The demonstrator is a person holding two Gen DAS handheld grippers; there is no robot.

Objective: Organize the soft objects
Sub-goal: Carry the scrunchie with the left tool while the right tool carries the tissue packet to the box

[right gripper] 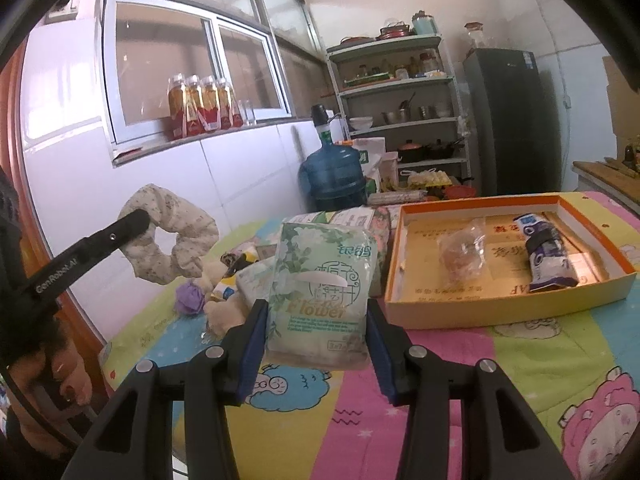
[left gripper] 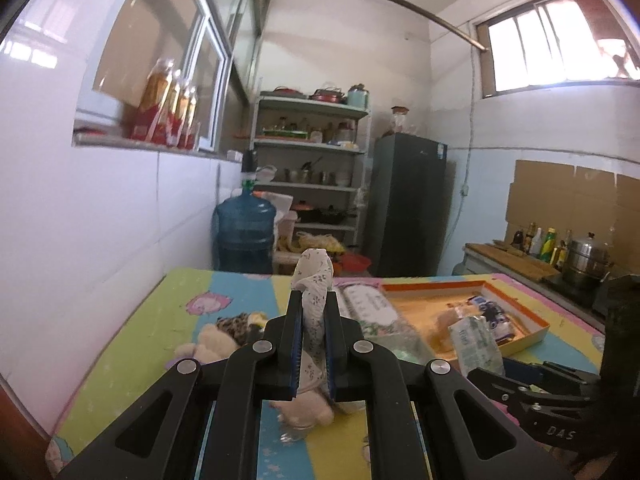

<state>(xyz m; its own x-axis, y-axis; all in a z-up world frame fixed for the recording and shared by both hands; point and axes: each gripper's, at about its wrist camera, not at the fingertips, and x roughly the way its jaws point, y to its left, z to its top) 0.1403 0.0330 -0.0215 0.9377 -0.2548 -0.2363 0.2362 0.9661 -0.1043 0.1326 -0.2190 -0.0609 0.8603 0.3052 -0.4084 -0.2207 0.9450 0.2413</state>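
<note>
A floral scrunchie (left gripper: 316, 280) is clamped between the fingers of the left gripper (left gripper: 313, 304) and is held in the air above the table (left gripper: 140, 340). In the right wrist view it is seen as a full ring of cloth, hanging near the tiled wall. A green tissue pack (right gripper: 320, 292) (the word "Flower" is printed on it) is gripped by the right gripper (right gripper: 318, 320) and is lifted just above the cartoon tablecloth.

The orange-rimmed box (right gripper: 480, 308) is judged to be the collecting place. Two things are already laid inside: a crumpled transparent bag (right gripper: 460, 256) and a blue-and-white packet (right gripper: 548, 252). So the task is considered partly done.

Much is left. Both held items are not yet placed in the box. On the table beside it, a plush toy (right gripper: 224, 312), a purple ball (right gripper: 190, 298) and more tissue packs (right gripper: 352, 216) are waiting.
</note>
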